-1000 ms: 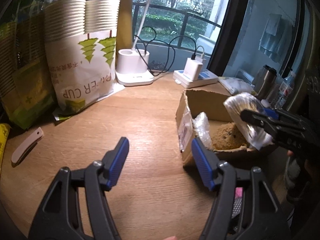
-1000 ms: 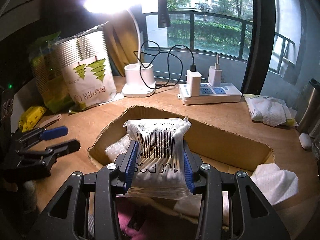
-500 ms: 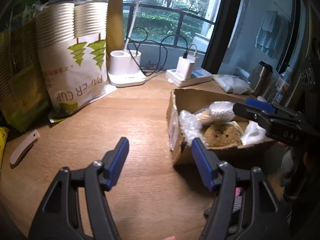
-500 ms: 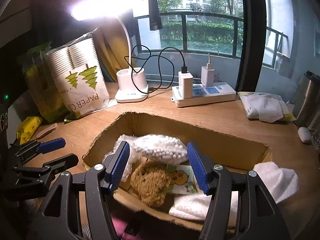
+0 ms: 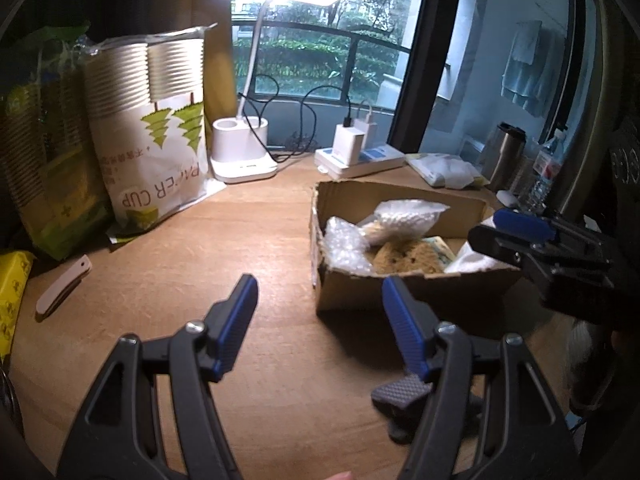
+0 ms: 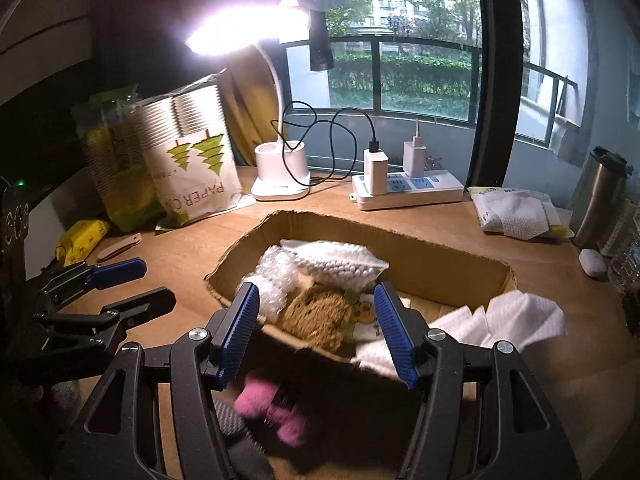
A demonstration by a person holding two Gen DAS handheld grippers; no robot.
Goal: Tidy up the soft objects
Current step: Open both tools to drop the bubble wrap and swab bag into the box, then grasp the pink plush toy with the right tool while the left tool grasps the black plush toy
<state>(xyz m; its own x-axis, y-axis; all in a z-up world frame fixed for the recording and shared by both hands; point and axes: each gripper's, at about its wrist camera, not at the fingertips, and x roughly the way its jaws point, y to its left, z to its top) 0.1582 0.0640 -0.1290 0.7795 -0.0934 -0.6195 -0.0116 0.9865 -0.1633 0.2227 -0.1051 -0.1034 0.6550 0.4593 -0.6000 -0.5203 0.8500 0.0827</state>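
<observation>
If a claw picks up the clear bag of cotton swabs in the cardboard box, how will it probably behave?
The bag of cotton swabs would probably feel light, since it holds only small white swabs. Its clear film looks smooth, so it may slip between pads. It rests on soft things in the cardboard box and looks loosely filled, so it would likely sag and shift rather than stay stiff.

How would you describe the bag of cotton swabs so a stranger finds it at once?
Find the open cardboard box on the wooden desk. The bag of cotton swabs lies on top, toward the window. It alone is clear plastic packed with small white tips.
</observation>
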